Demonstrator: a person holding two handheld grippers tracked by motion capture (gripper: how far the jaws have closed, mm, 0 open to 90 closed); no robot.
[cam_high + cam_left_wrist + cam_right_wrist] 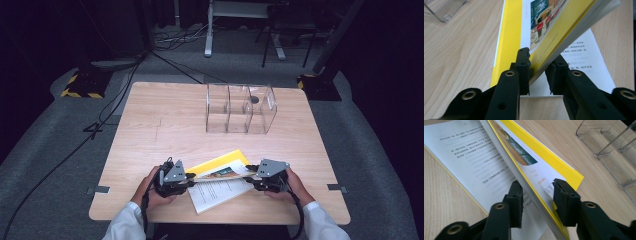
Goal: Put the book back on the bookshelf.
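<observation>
A yellow-covered book lies open near the table's front edge. Its printed white page is flat on the wood. The front cover and a block of pages are lifted at a slant above that page. My left gripper comes in from the left, and in the left gripper view it is shut on the raised block's edge. My right gripper comes in from the right, and its jaws close on the same raised block from the opposite end. A hand holds each gripper.
A clear plastic organiser with three compartments stands at the table's far middle-right; its corner appears in the left gripper view and the right gripper view. The wooden table stretches bare to the left. Cables cross the floor beyond.
</observation>
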